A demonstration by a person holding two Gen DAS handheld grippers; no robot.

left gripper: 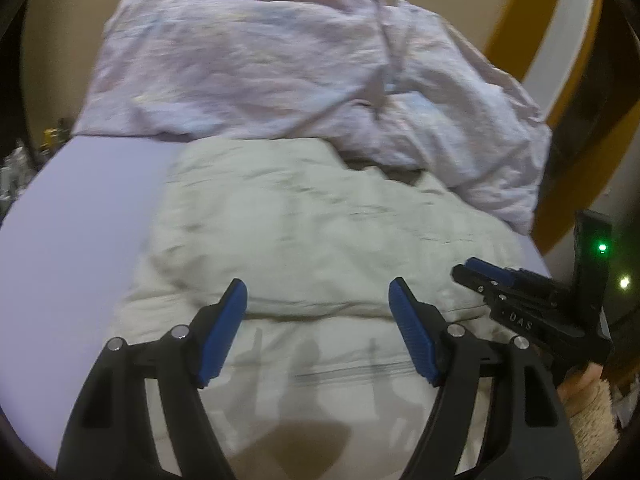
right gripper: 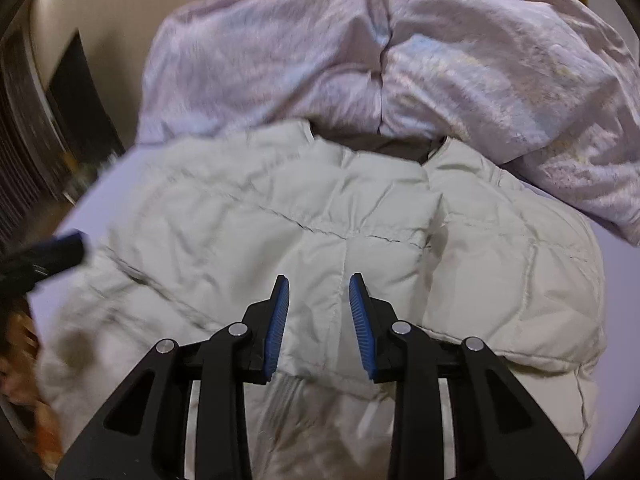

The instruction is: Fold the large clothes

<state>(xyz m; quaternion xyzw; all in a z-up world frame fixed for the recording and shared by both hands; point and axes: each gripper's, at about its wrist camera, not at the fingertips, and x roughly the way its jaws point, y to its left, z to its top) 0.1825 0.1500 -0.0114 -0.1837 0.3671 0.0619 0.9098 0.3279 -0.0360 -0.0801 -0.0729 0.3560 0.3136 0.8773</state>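
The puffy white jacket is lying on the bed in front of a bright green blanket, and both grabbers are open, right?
Almost. The blanket behind the puffy white jacket is pale pink-lilac, not bright green, as the right wrist view shows. The left gripper and right gripper are open.

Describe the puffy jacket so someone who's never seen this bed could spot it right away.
Start at the lavender bed sheet. A crumpled pinkish duvet is heaped at the far end; the jacket lies flat just in front of it. It's off-white with stitched quilted panels, unlike the wrinkled, unquilted duvet.
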